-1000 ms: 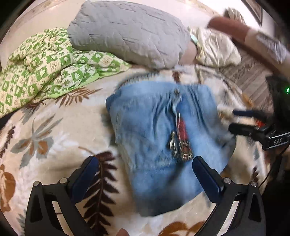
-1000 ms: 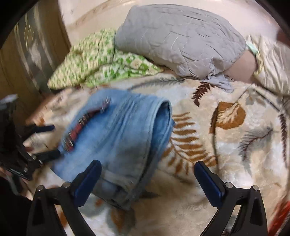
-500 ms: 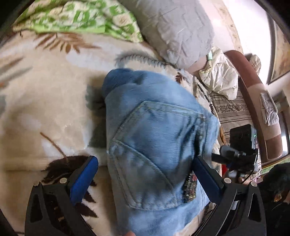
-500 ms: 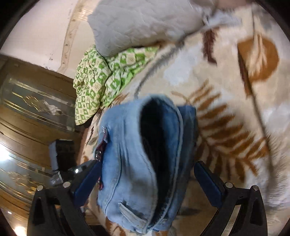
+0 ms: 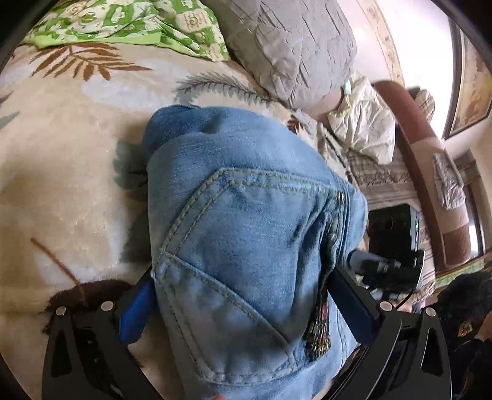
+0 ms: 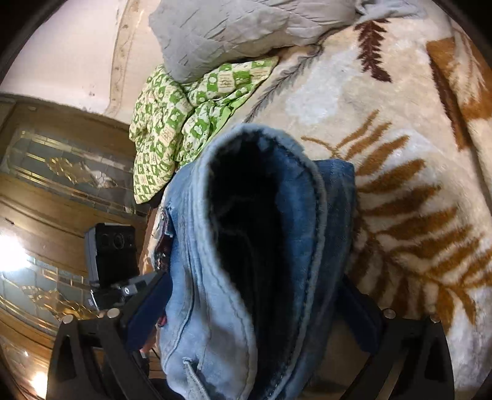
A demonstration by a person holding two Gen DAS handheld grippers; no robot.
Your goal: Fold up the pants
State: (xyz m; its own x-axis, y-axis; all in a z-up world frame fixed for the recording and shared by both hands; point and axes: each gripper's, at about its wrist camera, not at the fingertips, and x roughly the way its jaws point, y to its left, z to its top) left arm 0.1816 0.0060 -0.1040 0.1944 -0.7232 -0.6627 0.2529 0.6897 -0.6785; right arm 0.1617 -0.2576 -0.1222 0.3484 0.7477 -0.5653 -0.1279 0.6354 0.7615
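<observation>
The folded light-blue jeans (image 5: 243, 234) fill the left wrist view, back pocket up, on the cream leaf-patterned blanket (image 5: 61, 172). My left gripper (image 5: 243, 304) has its blue-padded fingers (image 5: 135, 310) pressed against both sides of the bundle. In the right wrist view the jeans (image 6: 255, 261) show their dark folded opening. My right gripper (image 6: 255, 310) grips the bundle from the other end, fingers (image 6: 147, 310) on both sides. Each gripper shows in the other's view, the right one (image 5: 393, 246) and the left one (image 6: 110, 264).
A grey quilted pillow (image 5: 292, 43) and a green patterned quilt (image 5: 129, 21) lie at the far side of the bed. A cream pillow (image 5: 363, 123) and brown headboard (image 5: 430, 172) are to the right. A wooden glass-panelled cabinet (image 6: 46, 215) stands beside the bed.
Both grippers moved in from open positions short of the jeans and closed around the folded bundle. The jeans now sit tilted up between the fingers.
</observation>
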